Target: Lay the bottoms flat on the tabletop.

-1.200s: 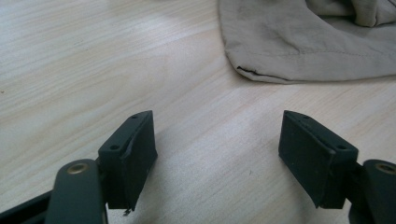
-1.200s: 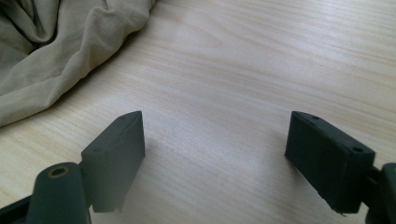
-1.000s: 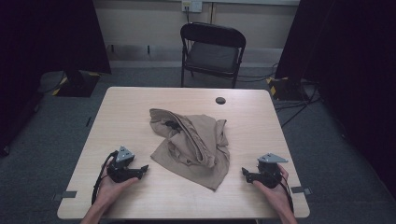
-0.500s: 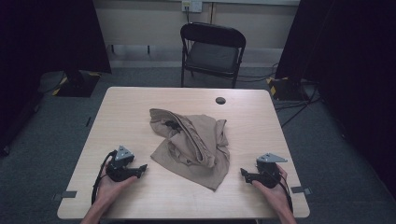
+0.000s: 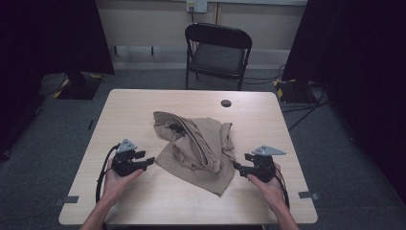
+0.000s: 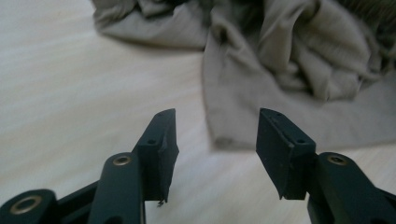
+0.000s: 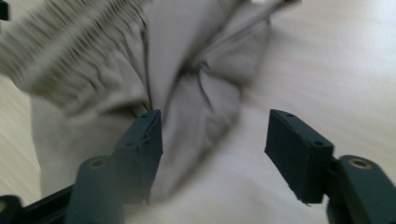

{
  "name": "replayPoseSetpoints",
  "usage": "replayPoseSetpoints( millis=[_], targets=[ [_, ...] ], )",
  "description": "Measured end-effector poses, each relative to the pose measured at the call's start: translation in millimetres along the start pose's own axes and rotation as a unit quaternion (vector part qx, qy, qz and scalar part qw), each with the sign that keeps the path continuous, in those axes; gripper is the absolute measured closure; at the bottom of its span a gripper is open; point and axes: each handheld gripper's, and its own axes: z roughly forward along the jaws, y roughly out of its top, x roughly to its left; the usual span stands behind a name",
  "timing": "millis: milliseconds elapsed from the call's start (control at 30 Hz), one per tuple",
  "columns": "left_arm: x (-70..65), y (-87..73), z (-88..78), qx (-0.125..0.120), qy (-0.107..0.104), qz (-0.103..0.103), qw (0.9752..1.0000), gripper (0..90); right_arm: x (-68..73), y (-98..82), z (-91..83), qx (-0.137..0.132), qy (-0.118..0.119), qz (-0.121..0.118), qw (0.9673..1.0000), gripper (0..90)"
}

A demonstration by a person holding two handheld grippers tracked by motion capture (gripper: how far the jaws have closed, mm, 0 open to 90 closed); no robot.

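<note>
While our two grippers flank the crumpled tan garment (image 5: pixel 196 143), both stand open on nothing.
From above, left gripper (image 5: pixel 149 161) and right gripper (image 5: pixel 238 166) sit beside its edges; their own views show jaws just narrowing, cloth ahead on the bench (image 5: pixel 143 201).

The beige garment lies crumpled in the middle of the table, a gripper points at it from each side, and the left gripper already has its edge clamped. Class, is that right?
Not quite. The left gripper has nothing clamped: in the left gripper view its jaws stand apart, short of the garment's edge, though they have just been closing. The rest holds: the garment lies crumpled mid-table, a gripper on each side.
</note>
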Motion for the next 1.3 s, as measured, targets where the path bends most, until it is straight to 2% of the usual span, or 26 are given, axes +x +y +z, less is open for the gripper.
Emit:
replayPoseSetpoints(
  millis=[33, 67, 100, 133, 167, 200, 233, 267, 300, 333, 367, 400, 433, 467, 500, 600, 700, 733, 833, 900, 933, 967, 1067, 1167, 1233, 1300],
  targets=[
    [0.0, 0.0, 0.0, 0.000, 0.000, 0.000, 1.0000, 48.6, 0.0, 0.0, 0.0, 0.000, 0.000, 0.000, 1.0000, 38.4],
    [-2.6, 13.5, 5.0, -0.003, -0.009, 0.010, 0.9999, 49.1, 5.8, 14.0, 5.9, -0.008, 0.008, -0.007, 0.9999, 41.4],
    [-2.6, 13.5, 5.0, -0.003, -0.009, 0.010, 0.9999, 49.1, 5.8, 14.0, 5.9, -0.008, 0.008, -0.007, 0.9999, 41.4],
    [-6.5, 26.2, 13.1, -0.011, -0.021, 0.012, 0.9996, 49.1, 11.3, 28.7, 14.3, -0.015, 0.013, -0.017, 0.9997, 45.0],
    [-6.5, 26.2, 13.1, -0.011, -0.021, 0.012, 0.9996, 48.9, 11.3, 28.7, 14.3, -0.015, 0.013, -0.017, 0.9997, 45.0],
    [-9.5, 33.0, 19.4, -0.017, -0.024, 0.011, 0.9995, 48.6, 15.9, 42.3, 25.1, -0.017, 0.020, -0.023, 0.9994, 47.0],
    [-12.1, 38.0, 24.8, -0.017, -0.029, 0.009, 0.9994, 48.6, 15.9, 42.3, 25.1, -0.017, 0.020, -0.023, 0.9994, 47.0],
    [-16.5, 45.6, 36.0, -0.022, -0.036, 0.008, 0.9991, 47.4, 19.6, 53.6, 37.6, -0.014, 0.022, -0.029, 0.9992, 48.8],
    [-16.5, 45.6, 36.0, -0.022, -0.036, 0.008, 0.9991, 47.0, 19.6, 53.6, 37.6, -0.014, 0.022, -0.029, 0.9992, 48.8],
    [-21.1, 53.6, 49.6, -0.021, -0.055, 0.003, 0.9982, 46.2, 20.8, 62.1, 51.5, -0.010, 0.025, -0.028, 0.9992, 50.4],
    [-21.1, 53.6, 49.6, -0.021, -0.055, 0.003, 0.9982, 45.8, 20.8, 62.1, 51.5, -0.010, 0.025, -0.028, 0.9992, 50.4],
    [-23.3, 56.4, 55.0, -0.024, -0.061, 0.002, 0.9978, 45.0, 20.5, 66.1, 65.9, -0.001, 0.024, -0.027, 0.9994, 51.3],
    [-25.5, 58.1, 60.2, -0.028, -0.061, 0.003, 0.9977, 45.0, 20.5, 66.1, 65.9, -0.001, 0.024, -0.027, 0.9994, 51.3],
    [-26.0, 58.4, 65.7, -0.029, -0.061, 0.000, 0.9977, 44.7, 20.9, 65.0, 79.8, 0.013, 0.029, -0.025, 0.9992, 51.6],
    [-25.4, 57.2, 72.3, -0.026, -0.069, -0.012, 0.9972, 44.7, 20.9, 65.0, 79.8, 0.013, 0.029, -0.025, 0.9992, 51.6],
    [-23.3, 45.5, 94.9, 0.012, -0.067, -0.010, 0.9976, 46.6, 21.6, 53.6, 99.9, 0.043, 0.035, -0.018, 0.9983, 51.2],
    [-22.6, 37.5, 101.9, 0.024, -0.067, -0.012, 0.9974, 48.9, 21.4, 47.3, 104.4, 0.050, 0.034, -0.017, 0.9980, 51.4],
    [-22.6, 33.2, 102.9, 0.029, -0.076, -0.004, 0.9967, 50.7, 21.3, 44.4, 105.8, 0.053, 0.035, -0.016, 0.9978, 51.5],
    [-24.8, 26.7, 101.1, 0.021, -0.072, 0.006, 0.9972, 54.4, 22.6, 36.3, 106.0, 0.063, 0.035, -0.024, 0.9971, 51.3],
    [-29.7, 24.9, 97.6, 0.027, -0.067, 0.020, 0.9972, 54.9, 22.1, 34.0, 104.8, 0.065, 0.040, -0.023, 0.9968, 51.4],
    [-34.7, 22.5, 94.3, 0.030, -0.063, 0.035, 0.9969, 55.1, 24.2, 32.0, 103.5, 0.068, 0.038, -0.030, 0.9965, 51.7],
    [-34.7, 22.5, 94.3, 0.030, -0.063, 0.035, 0.9969, 55.6, 24.2, 32.0, 103.5, 0.068, 0.038, -0.030, 0.9965, 51.7],
    [-41.6, 15.1, 86.2, 0.032, -0.077, 0.045, 0.9955, 56.0, 29.0, 26.7, 98.6, 0.072, 0.040, -0.040, 0.9958, 51.9],
    [-48.7, 7.3, 77.0, 0.035, -0.091, 0.048, 0.9940, 56.3, 32.7, 18.3, 88.3, 0.074, 0.054, -0.040, 0.9950, 51.9],
    [-55.6, 1.1, 71.2, 0.033, -0.095, 0.062, 0.9930, 56.4, 36.1, 12.2, 81.3, 0.073, 0.057, -0.049, 0.9945, 51.9],
    [-62.4, -4.0, 64.5, 0.039, -0.106, 0.058, 0.9919, 56.3, 39.1, 5.6, 72.8, 0.075, 0.064, -0.046, 0.9941, 51.9]
  ],
)
